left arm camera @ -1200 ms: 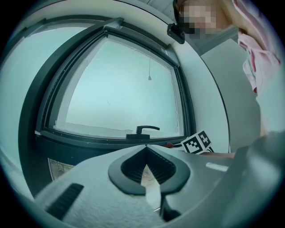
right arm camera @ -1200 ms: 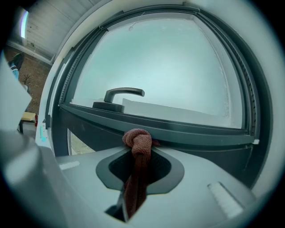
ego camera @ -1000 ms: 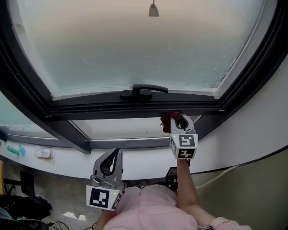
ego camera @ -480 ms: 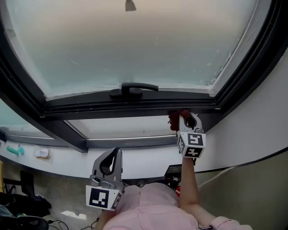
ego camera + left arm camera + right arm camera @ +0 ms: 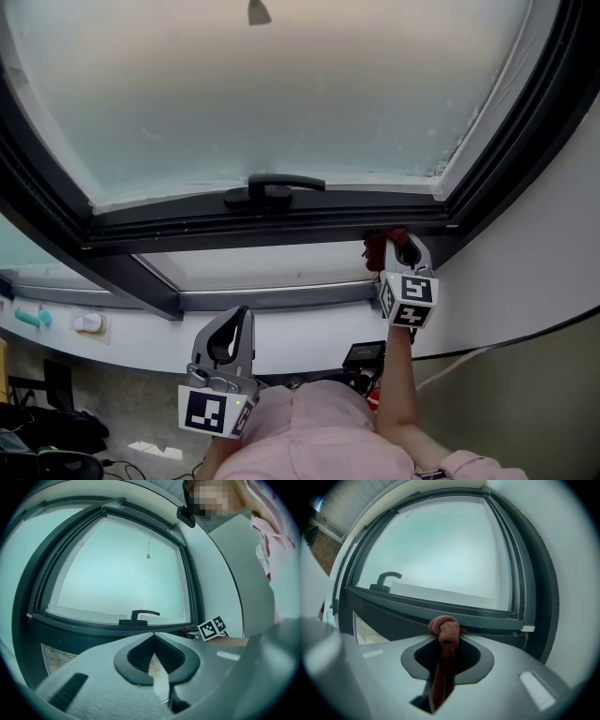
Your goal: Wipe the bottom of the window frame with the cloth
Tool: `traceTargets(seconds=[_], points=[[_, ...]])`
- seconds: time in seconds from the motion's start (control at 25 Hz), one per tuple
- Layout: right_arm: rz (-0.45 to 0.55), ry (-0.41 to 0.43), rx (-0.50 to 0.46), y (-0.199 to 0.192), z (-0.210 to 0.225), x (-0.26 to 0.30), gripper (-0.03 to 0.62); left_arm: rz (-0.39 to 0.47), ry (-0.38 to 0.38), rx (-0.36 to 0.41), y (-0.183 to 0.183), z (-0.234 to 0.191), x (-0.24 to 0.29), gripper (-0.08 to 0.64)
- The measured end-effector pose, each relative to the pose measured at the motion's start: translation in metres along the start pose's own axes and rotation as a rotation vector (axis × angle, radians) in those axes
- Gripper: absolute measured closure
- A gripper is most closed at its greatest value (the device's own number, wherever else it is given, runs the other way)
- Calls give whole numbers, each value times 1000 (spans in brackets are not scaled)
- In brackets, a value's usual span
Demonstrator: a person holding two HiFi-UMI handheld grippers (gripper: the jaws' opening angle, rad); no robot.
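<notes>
A reddish-brown cloth (image 5: 444, 629) is bunched between the jaws of my right gripper (image 5: 393, 240), which is shut on it. The cloth (image 5: 377, 246) presses against the dark bottom rail of the window frame (image 5: 281, 230), close to its right corner. In the right gripper view the rail (image 5: 487, 616) runs just behind the wad. My left gripper (image 5: 230, 339) hangs low near the person's body, well below the frame, shut with nothing held. The left gripper view shows its jaws (image 5: 153, 641) closed together.
A black window handle (image 5: 272, 188) sits on the sash at mid-rail. The frosted pane (image 5: 281, 84) fills the upper view. A white wall (image 5: 534, 253) stands right of the frame. A white sill (image 5: 122, 328) with small items runs below left.
My right gripper has slid the cloth rightward along the bottom rail toward the right corner. The left gripper has stayed put.
</notes>
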State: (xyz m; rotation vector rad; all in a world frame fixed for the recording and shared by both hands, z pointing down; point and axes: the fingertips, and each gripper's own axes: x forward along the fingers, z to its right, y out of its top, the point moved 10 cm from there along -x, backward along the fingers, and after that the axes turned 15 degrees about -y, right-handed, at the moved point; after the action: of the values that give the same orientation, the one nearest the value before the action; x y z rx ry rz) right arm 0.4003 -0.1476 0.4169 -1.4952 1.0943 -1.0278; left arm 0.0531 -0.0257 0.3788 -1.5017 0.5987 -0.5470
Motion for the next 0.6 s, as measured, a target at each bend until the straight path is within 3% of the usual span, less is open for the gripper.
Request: traceTargets(seconds=[0.6], points=[[-44, -202, 63, -11, 60, 13, 526, 7, -40, 3, 1, -1, 7, 560]])
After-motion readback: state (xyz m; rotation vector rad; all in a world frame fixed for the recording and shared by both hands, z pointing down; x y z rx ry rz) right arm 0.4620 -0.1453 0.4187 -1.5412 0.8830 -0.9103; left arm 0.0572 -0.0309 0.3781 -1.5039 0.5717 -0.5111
